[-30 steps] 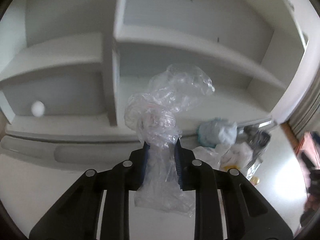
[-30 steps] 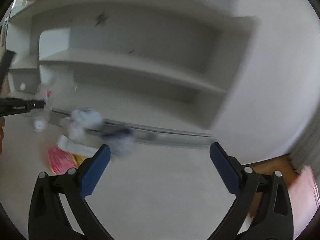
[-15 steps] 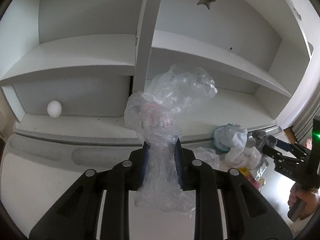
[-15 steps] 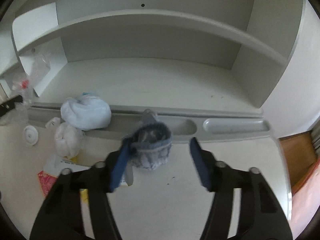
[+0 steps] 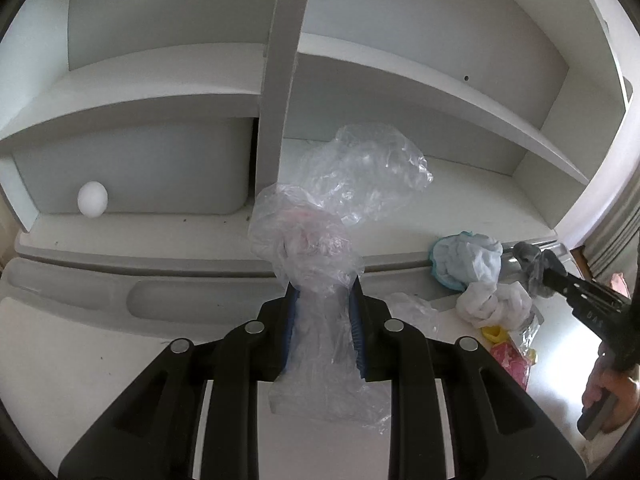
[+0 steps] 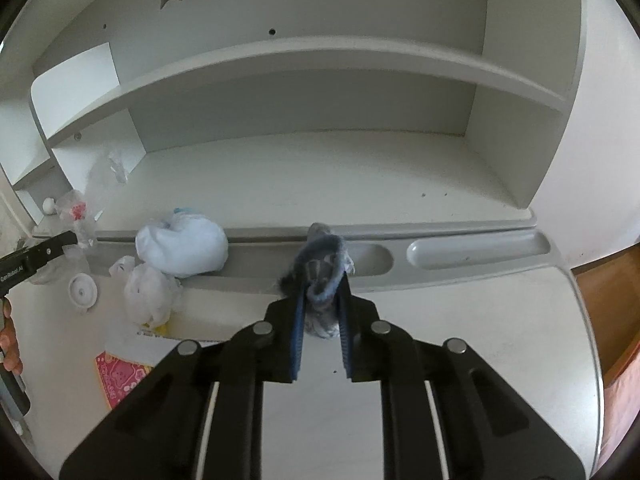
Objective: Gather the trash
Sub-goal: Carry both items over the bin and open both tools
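L gripper (image 5: 323, 300) – bag (image 5: 320, 240); R gripper (image 6: 322, 300) – sock (image 6: 320, 256).

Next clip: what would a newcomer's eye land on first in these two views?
The crumpled clear plastic bag, pinched in the left tool in front of the white shelf unit. Then the grey-blue fuzzy wad clamped in the right tool by the desk's pen tray. Left of it sits a pile of white wads and a pink wrapper.

White desk (image 6: 460, 360): tissue wads (image 6: 150, 298), pink packet (image 6: 118, 376), round cap (image 6: 83, 290); shelf (image 5: 140, 226): egg (image 5: 92, 198).
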A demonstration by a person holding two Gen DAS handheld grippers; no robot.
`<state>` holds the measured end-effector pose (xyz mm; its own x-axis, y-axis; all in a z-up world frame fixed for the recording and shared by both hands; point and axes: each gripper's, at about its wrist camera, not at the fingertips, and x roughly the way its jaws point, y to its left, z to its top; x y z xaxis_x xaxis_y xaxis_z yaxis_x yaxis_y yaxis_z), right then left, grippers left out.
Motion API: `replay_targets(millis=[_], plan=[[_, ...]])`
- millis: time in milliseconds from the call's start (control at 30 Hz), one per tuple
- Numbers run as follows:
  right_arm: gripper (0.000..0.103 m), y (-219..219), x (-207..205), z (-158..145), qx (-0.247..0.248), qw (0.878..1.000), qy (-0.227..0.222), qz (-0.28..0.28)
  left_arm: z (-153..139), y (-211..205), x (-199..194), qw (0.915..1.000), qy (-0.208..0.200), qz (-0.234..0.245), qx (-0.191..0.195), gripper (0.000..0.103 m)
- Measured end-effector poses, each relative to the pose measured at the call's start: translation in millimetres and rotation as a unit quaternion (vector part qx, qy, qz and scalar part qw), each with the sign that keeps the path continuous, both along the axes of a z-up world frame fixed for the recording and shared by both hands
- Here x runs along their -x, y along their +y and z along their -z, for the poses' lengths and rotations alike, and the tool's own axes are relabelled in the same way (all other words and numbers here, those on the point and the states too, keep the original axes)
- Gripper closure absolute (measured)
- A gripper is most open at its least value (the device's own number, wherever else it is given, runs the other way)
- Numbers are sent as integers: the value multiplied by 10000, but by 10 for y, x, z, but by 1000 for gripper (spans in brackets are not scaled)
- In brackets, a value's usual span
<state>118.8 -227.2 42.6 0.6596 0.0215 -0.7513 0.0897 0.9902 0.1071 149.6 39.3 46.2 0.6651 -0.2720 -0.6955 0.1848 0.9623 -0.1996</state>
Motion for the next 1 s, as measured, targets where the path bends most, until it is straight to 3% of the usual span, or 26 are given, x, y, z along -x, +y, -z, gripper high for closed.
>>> replay_targets(millis=[267, 400, 667, 867, 1000], plan=[[89, -12, -31, 54, 45, 10000, -20, 36, 14, 23, 4, 10000, -32, -24, -21, 81], [91, -113, -5, -4, -278, 9994, -152, 108, -80, 18, 68, 9999, -130, 46, 43, 81], [91, -328, 551, -580, -625, 9950, -758, 163, -550, -268, 575, 9971, -591, 483, -16, 81], [91, -777, 1418, -1019, -618, 9870, -1347, 614, -927, -1061, 1191, 9834, -1063, 1473, 12, 81], [91, -1227, 2128, -1175, -361, 9799, -1556, 1197, -1049, -1859, 1648, 9629, -1218, 2408, 70, 81]])
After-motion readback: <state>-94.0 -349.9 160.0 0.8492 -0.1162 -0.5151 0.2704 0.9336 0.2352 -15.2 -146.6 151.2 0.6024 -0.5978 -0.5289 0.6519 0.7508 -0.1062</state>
